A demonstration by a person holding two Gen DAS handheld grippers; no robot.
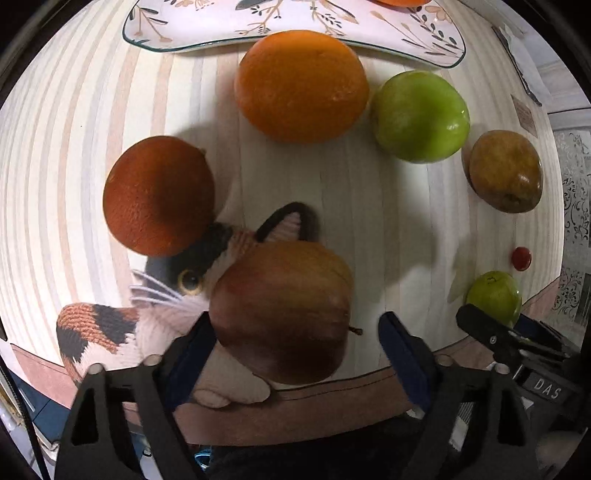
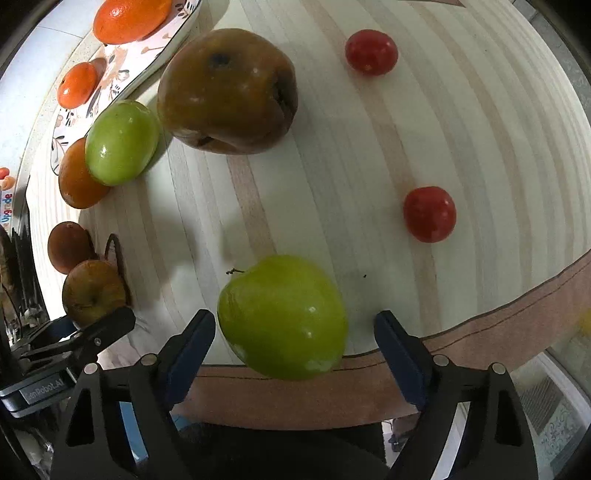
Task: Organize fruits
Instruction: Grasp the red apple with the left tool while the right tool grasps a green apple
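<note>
Near the worktop's front edge, a red-brown apple [image 1: 284, 314] is seen between the spread fingers of the left gripper [image 1: 297, 347], one finger [image 1: 195, 350] just beside it, the other apart; whether a pad presses cannot be told. It lies on a knitted cat toy [image 1: 110, 332]. A green apple [image 2: 282, 317] lies between the right gripper's [image 2: 295, 343] spread fingers, unpinched. Two oranges [image 1: 301, 86] are seen beside a floral plate [image 1: 207, 33] at the far edge.
</note>
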